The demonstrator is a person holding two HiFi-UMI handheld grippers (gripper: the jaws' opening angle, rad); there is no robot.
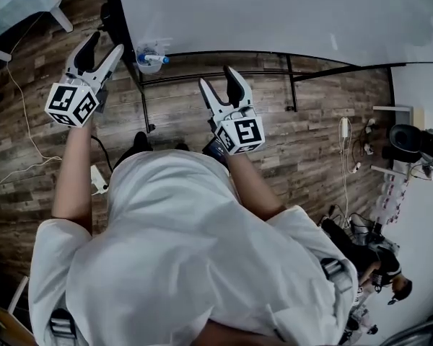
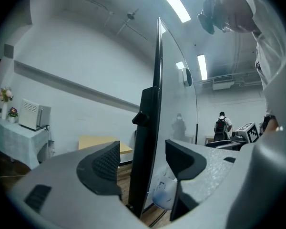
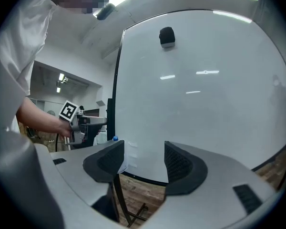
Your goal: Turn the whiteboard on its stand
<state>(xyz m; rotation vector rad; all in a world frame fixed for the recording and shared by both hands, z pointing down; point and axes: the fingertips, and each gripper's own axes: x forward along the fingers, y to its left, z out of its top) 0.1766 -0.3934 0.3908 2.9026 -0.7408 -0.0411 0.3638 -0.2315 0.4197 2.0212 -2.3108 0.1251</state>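
Editor: Whiteboard placement, head view first?

Photographer: The whiteboard filled the top of the frame, its lower edge above the black stand. The left gripper sat at the board's left corner and the right gripper just short of the lower edge, both with jaws apart. Bare wood floor lay open under the board. A blue-capped bottle hung by the left corner, a pale table stood beyond it, and clutter crowded the right wall.

Editor: Left gripper view?

Photographer: The board showed edge-on. Its black side frame stood between the spread jaws, with a clear gap at the right pad. A yellow-topped table stood near the wall behind, and a person with a backpack was well off to the right.

Editor: Right gripper view?

Photographer: Those jaws were wide with nothing between them, facing the board's white face. A black eraser clung near the top edge. A stand leg ran down to the floor below the left jaw.
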